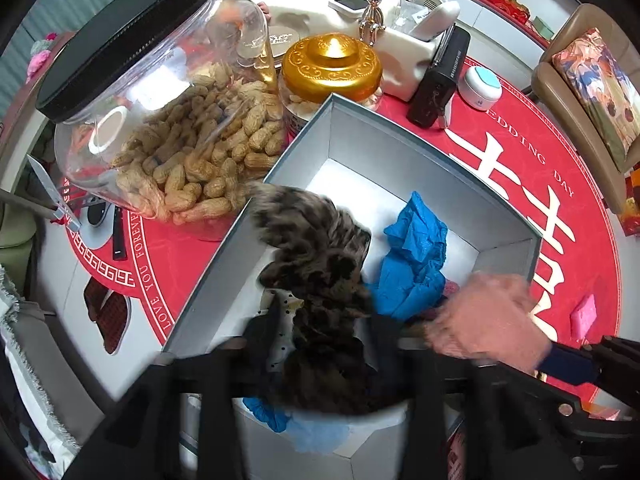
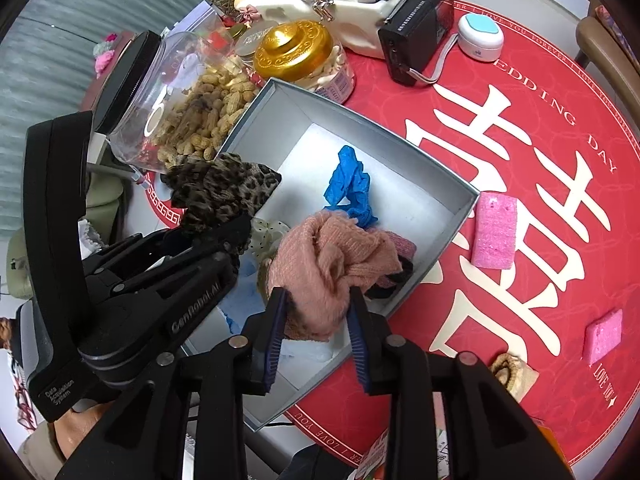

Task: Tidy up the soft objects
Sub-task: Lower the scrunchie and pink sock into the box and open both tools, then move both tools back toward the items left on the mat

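- your right gripper (image 2: 318,320) hangs over the grey box (image 2: 436,168), its jaws either side of the pink knit cloth (image 2: 332,256) at the box's 6 o'clock end — whether the pads press on it, you cannot tell.
- your left gripper (image 1: 320,364) points straight down, jaws apart, the leopard-print cloth (image 1: 316,256) slumped against the box's 9 o'clock wall.
- a blue glove (image 2: 348,184) lies mid-box.
- step in hand, by the look of it: dropping cloths in. next — clear both tools, then reach for the pink sponge (image 2: 494,230) at 3 o'clock.
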The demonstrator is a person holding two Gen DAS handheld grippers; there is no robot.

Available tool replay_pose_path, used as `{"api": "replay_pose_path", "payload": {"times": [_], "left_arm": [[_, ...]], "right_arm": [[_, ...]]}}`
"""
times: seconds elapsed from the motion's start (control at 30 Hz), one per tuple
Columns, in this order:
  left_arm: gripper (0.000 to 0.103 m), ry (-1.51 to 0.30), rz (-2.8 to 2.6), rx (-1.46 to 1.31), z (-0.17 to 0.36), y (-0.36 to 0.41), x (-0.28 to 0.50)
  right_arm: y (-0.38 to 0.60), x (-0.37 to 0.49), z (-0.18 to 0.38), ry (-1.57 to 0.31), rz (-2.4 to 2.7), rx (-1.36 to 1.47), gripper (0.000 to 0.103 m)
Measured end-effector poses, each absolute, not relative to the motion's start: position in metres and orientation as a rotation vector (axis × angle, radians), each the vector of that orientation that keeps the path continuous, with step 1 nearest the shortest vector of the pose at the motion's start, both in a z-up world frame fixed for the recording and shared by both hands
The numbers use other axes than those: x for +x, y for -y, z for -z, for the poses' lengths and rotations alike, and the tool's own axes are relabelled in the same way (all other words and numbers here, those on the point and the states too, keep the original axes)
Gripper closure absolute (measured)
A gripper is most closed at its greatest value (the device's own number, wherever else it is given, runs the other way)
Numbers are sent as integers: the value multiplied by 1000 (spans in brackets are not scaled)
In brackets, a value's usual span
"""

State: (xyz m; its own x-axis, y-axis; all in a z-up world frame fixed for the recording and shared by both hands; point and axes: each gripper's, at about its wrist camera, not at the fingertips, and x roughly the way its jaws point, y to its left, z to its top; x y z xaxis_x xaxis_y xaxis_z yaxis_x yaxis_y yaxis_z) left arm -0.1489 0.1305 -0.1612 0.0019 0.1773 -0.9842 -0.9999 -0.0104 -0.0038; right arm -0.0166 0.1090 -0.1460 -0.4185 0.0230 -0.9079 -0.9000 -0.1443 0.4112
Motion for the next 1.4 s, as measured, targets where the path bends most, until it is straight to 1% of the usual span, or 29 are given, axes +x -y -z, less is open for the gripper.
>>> {"api": "replay_pose_path", "payload": {"times": [0.03,0.07,0.1,0.13,0.17,0.2,0.23,0.27,0.33,0.37,0.4,0.6,0.8,1.0,1.23,1.4], "left_arm": [[22,-1071,-1300,-1082,160,-129,-149],[22,-1080,-1334,-1064,158,-128,-151],[21,-1072,-1356,-1055,155,-126,-154],[18,-1054,-1355,-1070,154,-126,-156],[3,-1034,-1347,-1101,153,-125,-160],[0,-1024,-1346,-1122,153,-125,-163],[0,-1021,-1360,-1123,151,-125,-165],[0,-1016,-1379,-1109,149,-124,-167],[0,-993,-1380,-1106,144,-120,-169],[0,-983,-1375,-1114,143,-119,-169],[0,-972,-1369,-1118,141,-117,-169],[0,-1004,-1348,-1064,131,-101,-160],[0,-1014,-1278,-1093,127,-73,-152],[0,-1052,-1221,-1109,126,-45,-134],[0,-1097,-1118,-1078,122,-5,-103],[0,-1176,-1054,-1070,123,24,-75]], "right_arm": [[-109,-17,146,-1409,-1657,-1034,65],[-109,-15,146,-1404,-1650,-1036,59],[-109,-14,145,-1402,-1646,-1036,45],[-109,-12,145,-1395,-1632,-1037,36],[-109,-9,145,-1389,-1617,-1034,23],[-110,-6,145,-1389,-1608,-1026,20],[-109,-3,145,-1400,-1601,-1014,20],[-109,1,146,-1420,-1596,-995,17],[-107,6,145,-1448,-1590,-973,10],[-106,8,145,-1448,-1587,-967,4],[-104,10,144,-1440,-1581,-962,0],[-91,27,136,-1523,-1574,-844,0],[-73,50,123,-1582,-1571,-711,0],[-52,72,115,-1618,-1559,-647,0],[-4,100,98,-1640,-1644,-571,0],[31,116,90,-1669,-1706,-516,0]]}}
